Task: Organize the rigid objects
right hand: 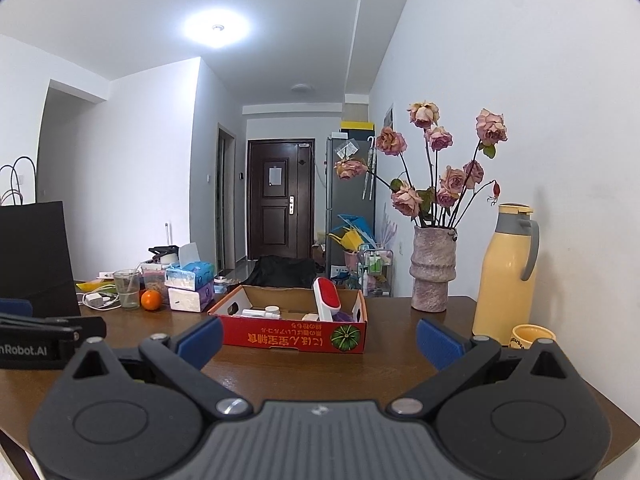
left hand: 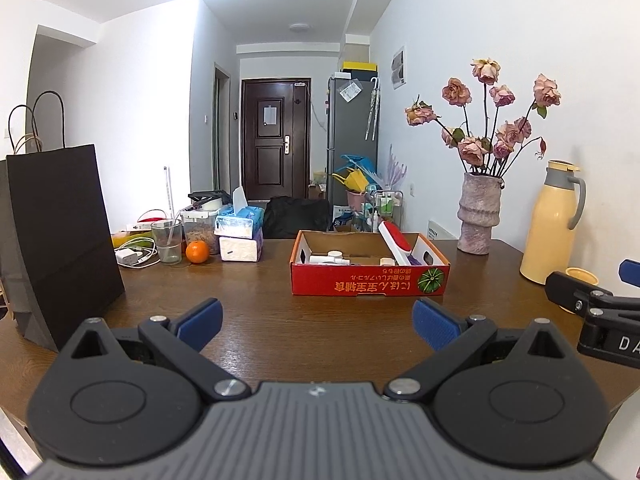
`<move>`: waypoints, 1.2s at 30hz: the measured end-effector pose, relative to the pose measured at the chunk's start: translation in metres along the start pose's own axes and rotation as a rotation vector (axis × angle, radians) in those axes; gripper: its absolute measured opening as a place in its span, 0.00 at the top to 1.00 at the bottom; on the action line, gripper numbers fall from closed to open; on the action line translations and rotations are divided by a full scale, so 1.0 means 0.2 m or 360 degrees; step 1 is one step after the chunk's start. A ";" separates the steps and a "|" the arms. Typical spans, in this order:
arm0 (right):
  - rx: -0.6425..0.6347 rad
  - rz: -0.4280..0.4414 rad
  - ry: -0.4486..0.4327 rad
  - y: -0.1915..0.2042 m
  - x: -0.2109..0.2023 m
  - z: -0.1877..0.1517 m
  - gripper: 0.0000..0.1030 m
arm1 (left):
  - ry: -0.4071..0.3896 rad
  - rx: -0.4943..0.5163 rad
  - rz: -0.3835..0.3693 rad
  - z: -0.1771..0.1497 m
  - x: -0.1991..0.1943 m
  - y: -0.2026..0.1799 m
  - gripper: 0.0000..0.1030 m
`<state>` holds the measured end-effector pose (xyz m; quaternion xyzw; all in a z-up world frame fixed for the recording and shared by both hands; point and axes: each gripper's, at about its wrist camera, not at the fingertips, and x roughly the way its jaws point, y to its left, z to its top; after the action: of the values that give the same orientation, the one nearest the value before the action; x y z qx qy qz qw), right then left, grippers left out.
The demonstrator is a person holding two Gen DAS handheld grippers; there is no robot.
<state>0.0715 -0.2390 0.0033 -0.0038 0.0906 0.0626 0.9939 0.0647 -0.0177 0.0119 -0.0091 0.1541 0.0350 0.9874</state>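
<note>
A red cardboard box [left hand: 370,280] [right hand: 294,334] sits open on the wooden table [left hand: 260,320] [right hand: 392,344], straight ahead of both grippers. Inside it lean a red-and-white brush [left hand: 396,242] [right hand: 327,298] and a white bottle-like item [left hand: 326,258] [right hand: 260,313]. My left gripper [left hand: 318,324] is open, nothing between its blue pads, short of the box. My right gripper [right hand: 320,340] is open too, holding nothing, just before the box. The right gripper's body [left hand: 600,308] shows at the right edge of the left wrist view.
A black paper bag [left hand: 60,240] stands at the left. Behind it are a glass [left hand: 166,240], an orange [left hand: 197,251], tissue packs [left hand: 240,236] and a charger with cable [left hand: 132,256]. At the right stand a vase of roses [left hand: 478,216], a yellow thermos [left hand: 554,220] and a yellow cup [right hand: 532,336].
</note>
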 end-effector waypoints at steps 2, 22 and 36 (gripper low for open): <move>-0.0001 0.0001 -0.0001 0.00 0.00 0.00 0.00 | -0.0001 0.0003 0.0002 0.00 0.00 0.00 0.00; -0.0002 -0.0001 0.0001 -0.01 0.01 0.01 0.00 | 0.0006 0.0003 0.0003 0.00 0.01 0.02 0.00; -0.0012 -0.0010 0.0020 -0.01 0.03 -0.01 0.00 | 0.0030 -0.0004 0.0012 -0.01 0.03 0.02 0.00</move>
<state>0.0773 -0.2393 -0.0003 -0.0083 0.0965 0.0598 0.9935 0.0698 -0.0142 0.0076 -0.0100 0.1634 0.0389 0.9857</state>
